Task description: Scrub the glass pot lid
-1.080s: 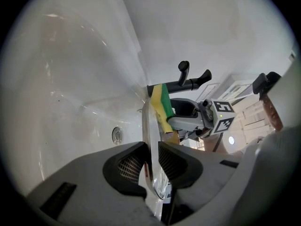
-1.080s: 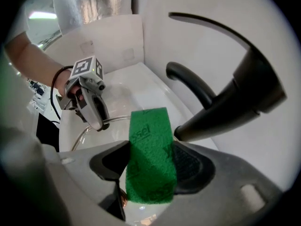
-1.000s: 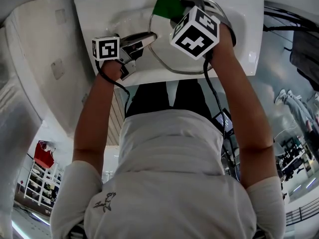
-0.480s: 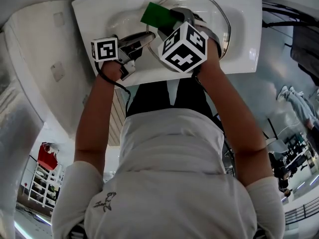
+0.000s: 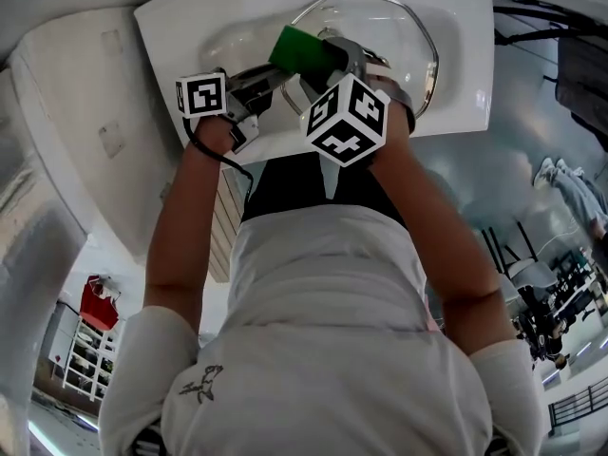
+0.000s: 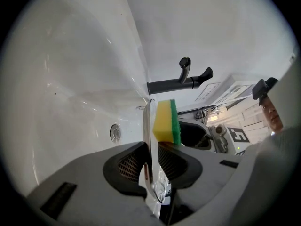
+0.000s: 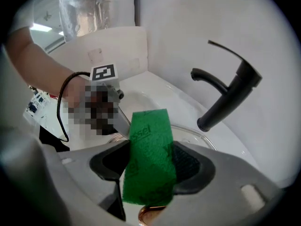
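Right gripper (image 7: 150, 166): jaws clamped on a green-and-yellow sponge (image 7: 148, 145), its green face toward that gripper's camera. The sponge lies against one face of the glass lid (image 5: 404, 28). Left gripper (image 6: 151, 160): jaws closed narrow on the lid's rim at its left side. The lid is held inside the basin of the white sink (image 5: 470, 74), near the black faucet (image 7: 228, 93).

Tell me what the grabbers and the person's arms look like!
The left gripper and right gripper are grey, each with two jaws lined with dark ridged pads. Each carries a white cube with black square patterns. A black cable loops round the left wrist. The person wears a white short-sleeved shirt.
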### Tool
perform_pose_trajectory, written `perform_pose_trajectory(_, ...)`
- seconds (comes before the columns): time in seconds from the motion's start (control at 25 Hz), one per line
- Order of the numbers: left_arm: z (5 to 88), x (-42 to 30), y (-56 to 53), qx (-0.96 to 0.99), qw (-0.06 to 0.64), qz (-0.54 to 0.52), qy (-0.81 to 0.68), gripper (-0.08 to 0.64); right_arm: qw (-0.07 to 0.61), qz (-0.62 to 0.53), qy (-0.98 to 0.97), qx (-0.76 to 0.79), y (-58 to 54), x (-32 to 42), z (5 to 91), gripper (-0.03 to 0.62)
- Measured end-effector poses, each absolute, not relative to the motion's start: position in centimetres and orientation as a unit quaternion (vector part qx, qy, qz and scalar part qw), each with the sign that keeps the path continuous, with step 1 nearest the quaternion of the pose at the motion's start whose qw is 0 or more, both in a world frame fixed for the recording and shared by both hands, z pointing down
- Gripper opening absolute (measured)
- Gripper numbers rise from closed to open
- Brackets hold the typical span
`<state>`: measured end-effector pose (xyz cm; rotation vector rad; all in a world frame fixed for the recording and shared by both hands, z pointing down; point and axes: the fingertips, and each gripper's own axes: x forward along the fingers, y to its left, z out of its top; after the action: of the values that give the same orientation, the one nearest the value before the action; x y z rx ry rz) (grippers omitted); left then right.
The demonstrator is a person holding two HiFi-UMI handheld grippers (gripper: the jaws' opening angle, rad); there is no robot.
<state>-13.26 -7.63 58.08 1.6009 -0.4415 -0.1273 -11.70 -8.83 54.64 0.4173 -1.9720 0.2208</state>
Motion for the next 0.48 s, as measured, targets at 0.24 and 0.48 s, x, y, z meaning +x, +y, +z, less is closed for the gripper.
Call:
perform_pose_trajectory(0.24,58.2,-13.2,-7.4,0.704,0.679,-0.067,-0.198,0.086,0.529,0.106,-0.817,0.204,-8.0,-11.9,54.5,0.279)
perform_pose_trajectory(0.48,58.1,-13.3,-7.4,0.703,0.679,-0.070,-0.201,0.084,0.511,0.141,-0.817,0.225,-7.2,-11.4,54.3,0.278)
